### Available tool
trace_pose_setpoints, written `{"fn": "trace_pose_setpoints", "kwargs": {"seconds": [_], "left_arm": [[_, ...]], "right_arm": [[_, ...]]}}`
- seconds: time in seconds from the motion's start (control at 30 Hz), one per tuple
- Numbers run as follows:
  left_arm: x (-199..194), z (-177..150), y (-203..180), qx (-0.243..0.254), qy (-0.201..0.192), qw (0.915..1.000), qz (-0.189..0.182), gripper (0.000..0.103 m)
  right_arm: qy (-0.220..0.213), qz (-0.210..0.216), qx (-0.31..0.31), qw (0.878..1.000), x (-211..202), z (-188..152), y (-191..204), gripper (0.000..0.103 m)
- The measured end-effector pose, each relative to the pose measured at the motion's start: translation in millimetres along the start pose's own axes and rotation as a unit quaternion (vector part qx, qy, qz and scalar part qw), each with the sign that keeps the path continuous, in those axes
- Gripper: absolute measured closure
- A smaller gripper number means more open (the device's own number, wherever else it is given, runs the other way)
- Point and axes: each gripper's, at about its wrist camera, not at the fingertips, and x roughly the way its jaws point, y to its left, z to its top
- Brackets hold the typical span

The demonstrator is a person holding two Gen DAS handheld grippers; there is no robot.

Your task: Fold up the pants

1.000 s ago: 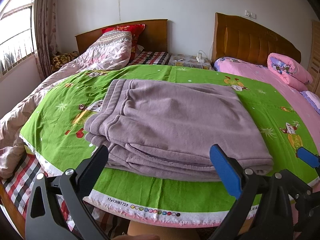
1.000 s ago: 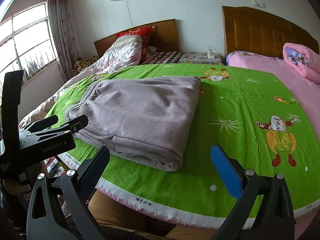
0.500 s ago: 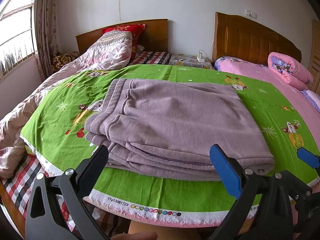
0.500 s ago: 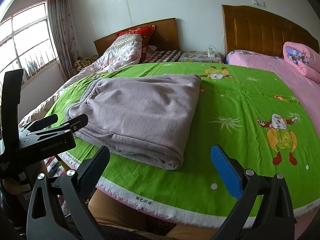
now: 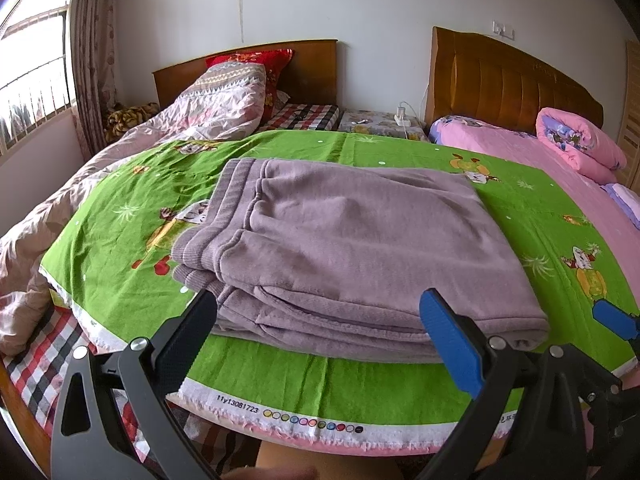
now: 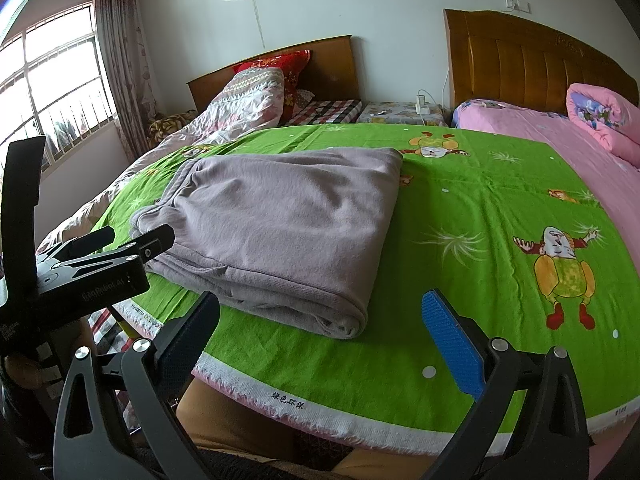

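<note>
A bright green bed sheet printed with cartoon figures fills the middle of both views, spread flat across a bed. Behind it, in the upper half of each frame, stand two brown wooden headboards against a white wall, with a pink quilted bedspread at the right edge and a pale patterned quilt heaped at the upper left beside a red pillow.

The folded mauve knit pants lie on the green sheet, stacked in several layers, ribbed waistband towards the left. In the left wrist view they sit in the centre of the frame; in the right wrist view they lie left of centre, with bare green sheet to their right.

The left claw is released, its black finger and blue-padded finger spread wide at the bottom of the frame, in front of the near edge of the pants and holding nothing. The right claw is likewise spread wide and empty, low over the sheet's near hem, right of the pants' near corner. In the right wrist view the left claw's black body shows at the left edge, carrying pale lettering that seems to read "GenRobot.AI".

The white selvedge of the sheet bears the printed code "11y13081723" followed by a row of small coloured dots. In the right wrist view the same hem shows four Chinese characters, "绿色环保".
</note>
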Motion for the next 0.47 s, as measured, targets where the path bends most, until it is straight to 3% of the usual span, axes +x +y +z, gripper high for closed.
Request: {"fn": "trace_pose_setpoints", "kwargs": {"seconds": [0.17,0.47], "left_arm": [[1.0,-1.2,9.2,-0.02,0.002,0.9995,0.023,0.002],[7.8,-0.1,9.0,-0.019,0.016,0.9996,0.016,0.002]], "right_arm": [[0.0,0.0,0.002,1.0,-0.6,-2.3,0.4,0.005],[0.0,0.002,0.001,1.0,-0.7,-4.0,-0.6,0.005]]}}
